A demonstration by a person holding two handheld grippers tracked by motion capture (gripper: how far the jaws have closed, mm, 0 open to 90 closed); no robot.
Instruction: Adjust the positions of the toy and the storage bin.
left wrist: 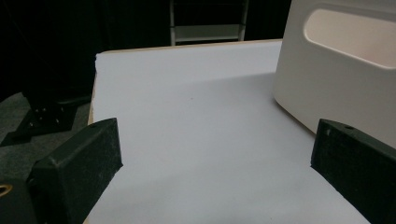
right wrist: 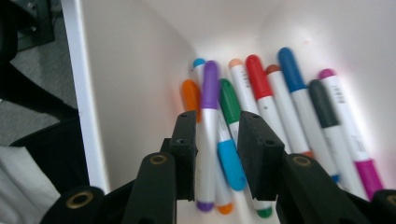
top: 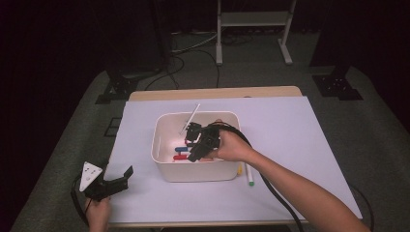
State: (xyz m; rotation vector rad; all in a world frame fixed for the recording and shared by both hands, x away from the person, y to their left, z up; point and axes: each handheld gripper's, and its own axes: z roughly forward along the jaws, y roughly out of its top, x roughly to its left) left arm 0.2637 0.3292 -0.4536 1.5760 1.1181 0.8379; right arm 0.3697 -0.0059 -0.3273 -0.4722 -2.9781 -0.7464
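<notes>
A white bin (top: 193, 172) stands in the middle of the table. Several markers lie side by side on its floor, among them a purple-capped marker (right wrist: 209, 88), a green one (right wrist: 229, 100), a red one (right wrist: 258, 77) and a blue one (right wrist: 290, 67). My right gripper (top: 193, 137) reaches down into the bin (right wrist: 140, 70). In the right gripper view its jaws stand apart around the right gripper's midpoint (right wrist: 217, 123), just over the purple marker and a light-blue cap (right wrist: 231, 163), and grip neither. My left gripper (top: 116, 183) rests at the front left corner, open and empty (left wrist: 210, 158).
A green-tipped marker (top: 249, 176) lies on the table just right of the bin's front corner. A thin white stick (top: 191, 116) leans over the bin's back rim. In the left gripper view the bin's side wall (left wrist: 336, 79) stands close on the right.
</notes>
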